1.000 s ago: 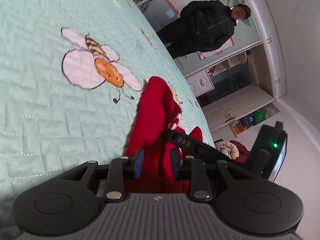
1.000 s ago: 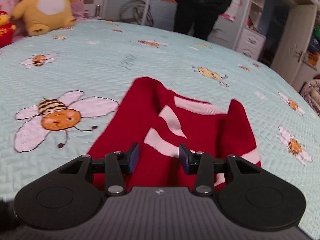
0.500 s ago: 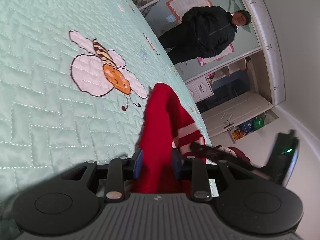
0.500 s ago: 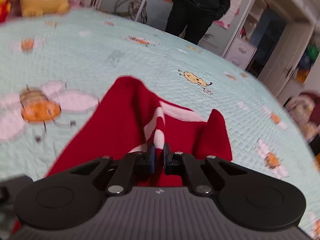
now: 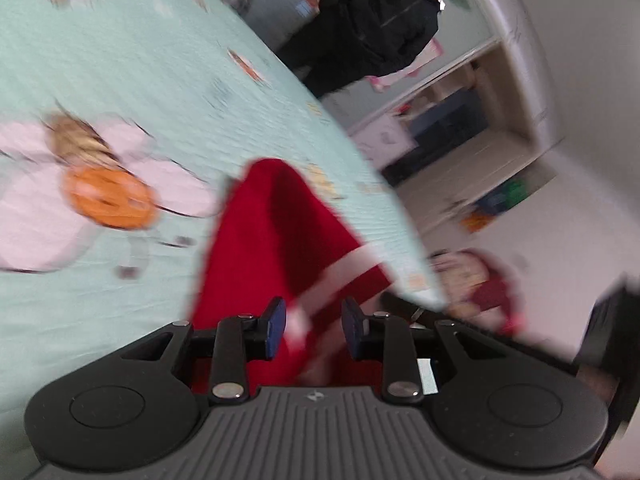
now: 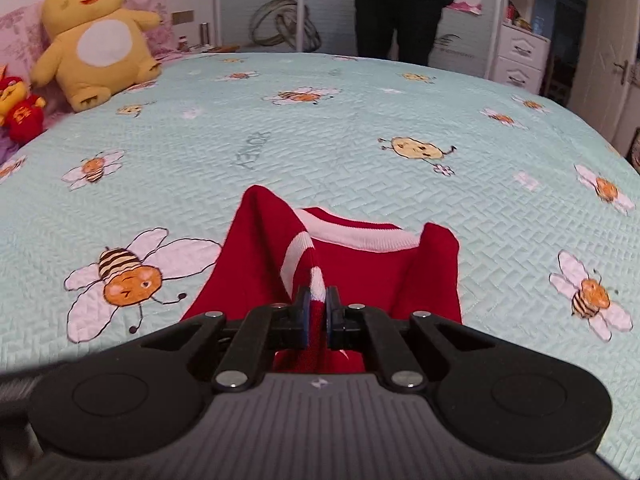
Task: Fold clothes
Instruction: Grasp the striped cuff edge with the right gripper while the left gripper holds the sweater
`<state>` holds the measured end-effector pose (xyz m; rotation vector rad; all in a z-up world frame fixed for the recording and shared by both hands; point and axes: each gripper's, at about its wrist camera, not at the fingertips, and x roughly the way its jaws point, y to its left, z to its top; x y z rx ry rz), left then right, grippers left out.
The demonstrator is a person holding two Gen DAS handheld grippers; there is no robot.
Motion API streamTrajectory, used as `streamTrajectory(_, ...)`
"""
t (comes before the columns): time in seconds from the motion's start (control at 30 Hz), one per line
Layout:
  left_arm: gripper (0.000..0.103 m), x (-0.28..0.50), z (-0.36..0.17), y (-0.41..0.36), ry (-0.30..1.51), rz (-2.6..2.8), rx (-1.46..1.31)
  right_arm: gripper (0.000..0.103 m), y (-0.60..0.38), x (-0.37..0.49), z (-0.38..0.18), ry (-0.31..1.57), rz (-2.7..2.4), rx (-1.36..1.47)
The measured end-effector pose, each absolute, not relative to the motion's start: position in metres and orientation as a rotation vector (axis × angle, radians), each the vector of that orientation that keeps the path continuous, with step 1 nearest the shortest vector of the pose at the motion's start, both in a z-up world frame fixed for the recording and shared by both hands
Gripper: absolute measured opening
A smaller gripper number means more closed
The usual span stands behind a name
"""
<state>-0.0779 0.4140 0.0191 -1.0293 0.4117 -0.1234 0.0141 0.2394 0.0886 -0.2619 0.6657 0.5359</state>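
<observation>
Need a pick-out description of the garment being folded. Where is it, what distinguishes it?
On the mint-green quilted bedspread printed with cartoon bees, look near the front edge, beside the largest bee. The red knitted garment with white stripes lies there, pinched by the right tool. It is the only red clothing on the bedspread.

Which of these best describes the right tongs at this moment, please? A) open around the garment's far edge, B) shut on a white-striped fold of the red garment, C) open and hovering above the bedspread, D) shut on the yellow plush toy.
B: in the right wrist view the right tongs have their pads pressed together on a raised, white-striped fold of the red garment, which otherwise lies on the bee-print bedspread.
</observation>
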Motion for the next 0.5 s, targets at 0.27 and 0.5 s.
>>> streamTrajectory(0.27,0.023,-0.043,-0.034,0.428,0.333,-0.243,-1.398,0.0,0.233,0.017,0.094,0.666,0.575,-0.274)
streamTrajectory(0.5,0.023,-0.038,-0.051,0.419,0.285,-0.337,-1.505,0.004,0.233,0.016,0.092,0.649,0.589,-0.287)
